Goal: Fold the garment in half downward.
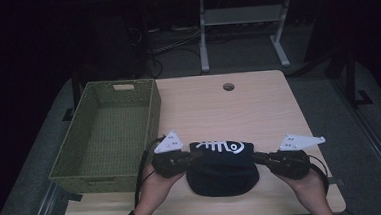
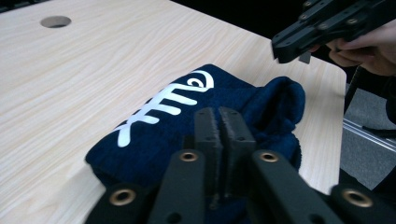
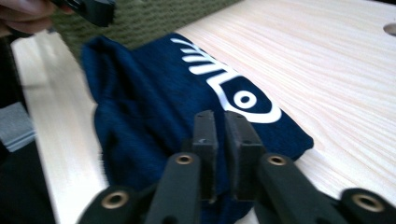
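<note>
- The towel (image 1: pixel 222 168), dark blue with a white fishbone print, lies folded at the bench's (image 1: pixel 258 108) near edge, midway between its near corners.
- The left tongs (image 2: pixel 218 122) are pressed together over the towel's left end; whether cloth is pinched between them I cannot tell.
- The right tongs (image 3: pixel 222 126) are likewise narrow over the right end, with no cloth clearly between the pads.
- To lift it well, I judge each pair should pinch both layers at its end, then rise level together so the fold keeps.
- The green basket (image 1: pixel 107 137) stands at the left edge, just beside the towel; its near-side wall must be cleared.
- A cable hole (image 1: pixel 228 87) sits near the far edge, well apart.
</note>
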Demonstrator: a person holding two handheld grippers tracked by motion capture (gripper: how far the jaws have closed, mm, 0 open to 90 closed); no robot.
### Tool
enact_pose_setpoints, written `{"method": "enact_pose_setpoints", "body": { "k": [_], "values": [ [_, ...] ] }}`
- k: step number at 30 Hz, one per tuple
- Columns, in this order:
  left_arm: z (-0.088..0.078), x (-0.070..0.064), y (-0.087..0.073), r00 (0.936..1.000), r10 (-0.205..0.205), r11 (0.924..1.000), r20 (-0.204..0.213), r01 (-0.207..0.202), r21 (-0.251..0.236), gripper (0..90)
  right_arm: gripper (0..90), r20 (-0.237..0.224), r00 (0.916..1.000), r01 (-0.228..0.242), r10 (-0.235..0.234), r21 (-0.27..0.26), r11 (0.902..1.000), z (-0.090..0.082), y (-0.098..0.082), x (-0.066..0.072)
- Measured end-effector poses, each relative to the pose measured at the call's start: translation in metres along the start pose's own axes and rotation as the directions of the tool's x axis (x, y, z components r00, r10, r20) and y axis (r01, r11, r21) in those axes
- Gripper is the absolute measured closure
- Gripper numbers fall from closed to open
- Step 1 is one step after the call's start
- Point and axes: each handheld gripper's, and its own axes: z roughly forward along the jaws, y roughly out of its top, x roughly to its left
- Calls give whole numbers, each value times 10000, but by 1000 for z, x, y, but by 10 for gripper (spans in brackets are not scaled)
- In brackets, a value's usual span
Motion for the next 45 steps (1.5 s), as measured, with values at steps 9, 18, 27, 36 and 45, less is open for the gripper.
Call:
{"method": "enact_pose_setpoints", "body": {
  "k": [9,18,27,36,45],
  "values": [
    [10,-12,-10,9993,-14,9994,361,1,348,884,896,-308,9995,96,-82,439,9990,10,-12,7],
    [18,-15,-34,9997,6,9933,235,-33,1155,884,896,-724,9974,-7,73,907,9959,14,-30,24],
    [36,-9,-49,9981,382,9752,-477,-269,2195,889,898,-561,9984,164,-88,1374,9904,31,-40,30],
    [52,5,-45,9873,885,9578,-1319,-479,2835,898,899,-263,9973,721,-683,1875,9796,52,-38,36],
    [56,22,-42,9844,502,9607,-1688,-14,2776,899,900,-91,9933,1150,-1156,2034,9723,69,-28,28]
  ]
}}
